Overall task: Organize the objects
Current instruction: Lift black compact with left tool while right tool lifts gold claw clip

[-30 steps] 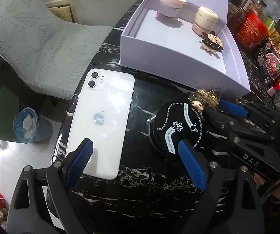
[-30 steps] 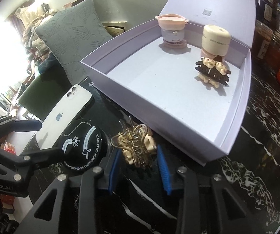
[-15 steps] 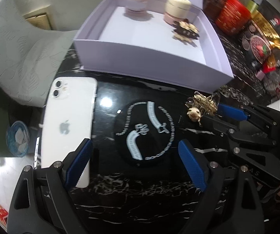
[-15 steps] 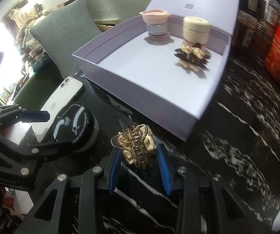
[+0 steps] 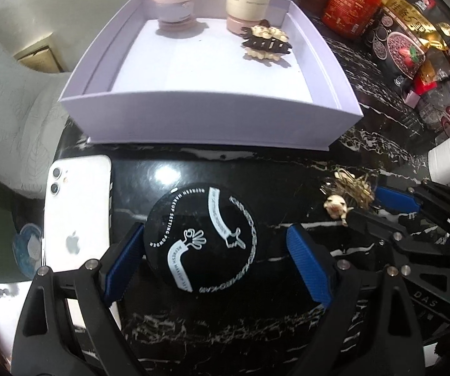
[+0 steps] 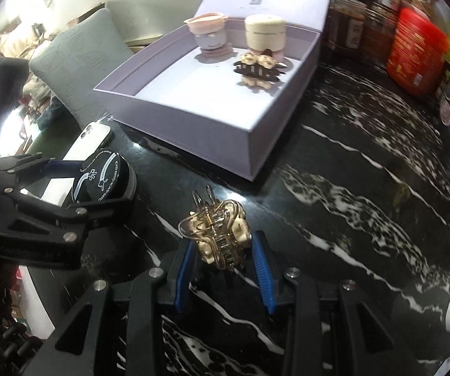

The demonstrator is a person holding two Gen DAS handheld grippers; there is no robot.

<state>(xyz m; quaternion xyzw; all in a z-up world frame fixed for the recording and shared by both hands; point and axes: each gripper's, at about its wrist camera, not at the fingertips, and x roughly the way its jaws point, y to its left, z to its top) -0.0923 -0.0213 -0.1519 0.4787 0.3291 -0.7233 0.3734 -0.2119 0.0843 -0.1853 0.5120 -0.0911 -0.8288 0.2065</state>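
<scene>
Your right gripper (image 6: 222,258) pinches the gold claw hair clip (image 6: 217,238); your left gripper (image 5: 215,264) spreads around the round black powder jar (image 5: 200,238). Next, squeeze the jar, then carry both to the pale purple box (image 5: 212,116) at the top of the frame.

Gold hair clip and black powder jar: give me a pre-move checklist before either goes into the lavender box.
1. Right hand-held gripper shut on the gold hair clip: ok.
2. Left hand-held gripper straddles the black powder jar, pads not clearly pressing: not ok.
3. Free floor in the lavender box in front of the dark hair clip: ok.
4. Box lid open: ok.
5. White phone clear of the left pad: cannot tell.
</scene>
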